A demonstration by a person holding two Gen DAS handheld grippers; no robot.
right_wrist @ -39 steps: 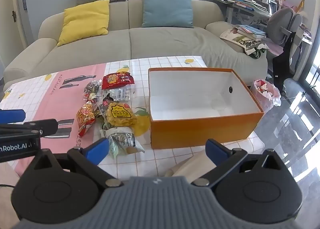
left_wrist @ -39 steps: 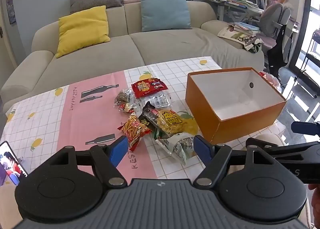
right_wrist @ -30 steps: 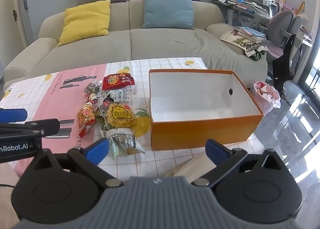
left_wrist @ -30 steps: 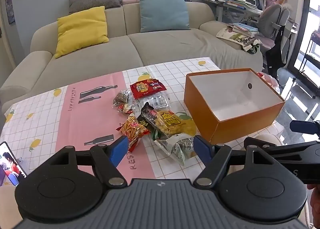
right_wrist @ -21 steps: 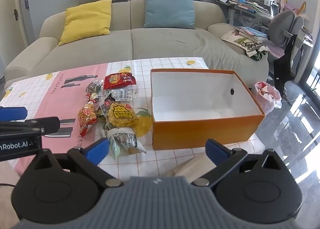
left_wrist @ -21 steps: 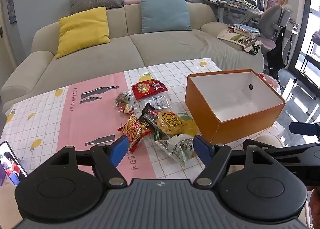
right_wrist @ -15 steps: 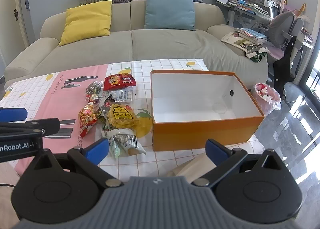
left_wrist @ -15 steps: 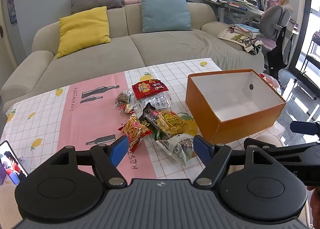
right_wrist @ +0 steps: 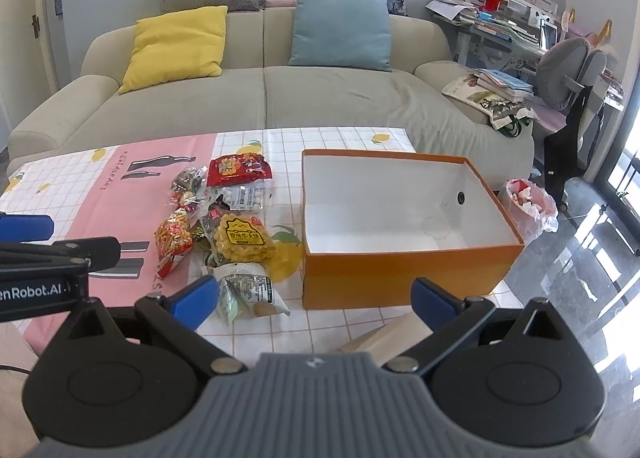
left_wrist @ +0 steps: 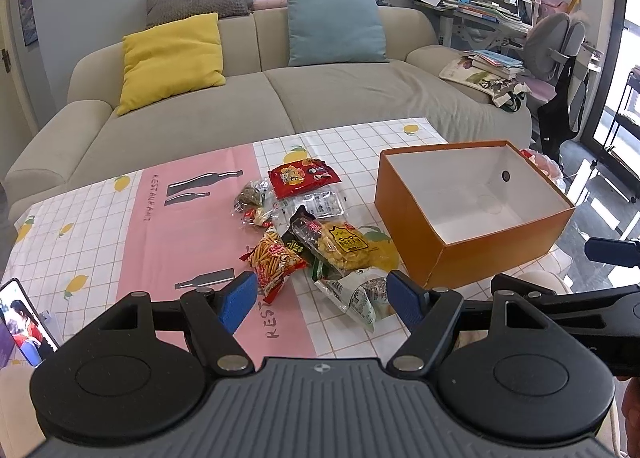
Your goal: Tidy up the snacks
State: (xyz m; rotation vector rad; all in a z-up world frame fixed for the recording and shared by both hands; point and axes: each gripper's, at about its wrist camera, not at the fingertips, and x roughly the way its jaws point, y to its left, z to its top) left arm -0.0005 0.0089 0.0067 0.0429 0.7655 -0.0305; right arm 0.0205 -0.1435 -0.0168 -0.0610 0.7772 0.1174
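L wrist view: left hand-held gripper (left_wrist: 322, 294) spread wide, nothing between its blue pads, hovering short of the snack pile on the pink-and-white checked cloth surface (left_wrist: 188, 226). Nearest: white-green crinkly packet (left_wrist: 356, 292), orange-red stick-snack bag (left_wrist: 274, 258), clear bag of yellow puffs (left_wrist: 340, 244), red foil pack (left_wrist: 302, 174) furthest. Packs overlap, so a pinch may drag two at once or slip off glossy film. R wrist view: right hand-held gripper (right_wrist: 316, 294) also wide apart, empty, facing the open orange cardboard box w/ white inside (right_wrist: 404, 274), which holds nothing yet. Box sits near the surface's edge; a nudge could shove it off. The two grippers are close, so reaching the same pack risks a clash.
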